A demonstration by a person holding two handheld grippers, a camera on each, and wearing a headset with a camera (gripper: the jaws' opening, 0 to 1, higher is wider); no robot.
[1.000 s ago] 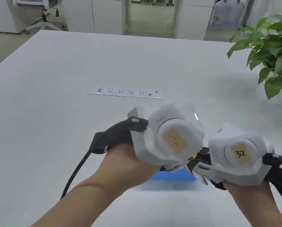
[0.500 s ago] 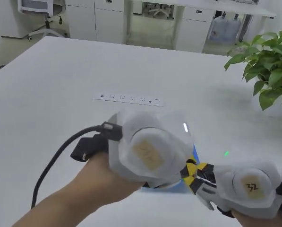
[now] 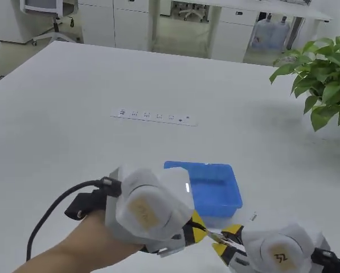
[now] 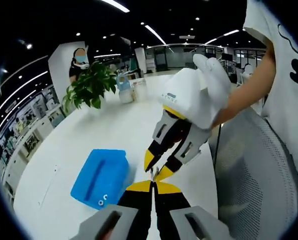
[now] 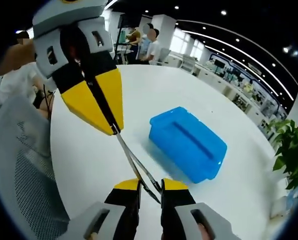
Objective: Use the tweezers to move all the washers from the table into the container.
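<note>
- Left gripper [image 4: 152,186]: fingers pressed together on 1 end of the tweezers [image 5: 131,156], held above the bench [image 3: 90,79] just beside the blue container [image 3: 198,166].
- Right gripper [image 5: 151,186]: fingers pinch the tweezers' other end, beside the container's same side.

container [image 3: 218,206]: blue rectangular tray, open top up, flat on worktop [image 3: 73,114] | tweezers [image 5: 134,160]: thin metal, raised just beside container's near side, joined end pinched by left hand-held gripper [image 5: 114,131], spread legs between right hand-held gripper [image 5: 149,187] jaws
</note>
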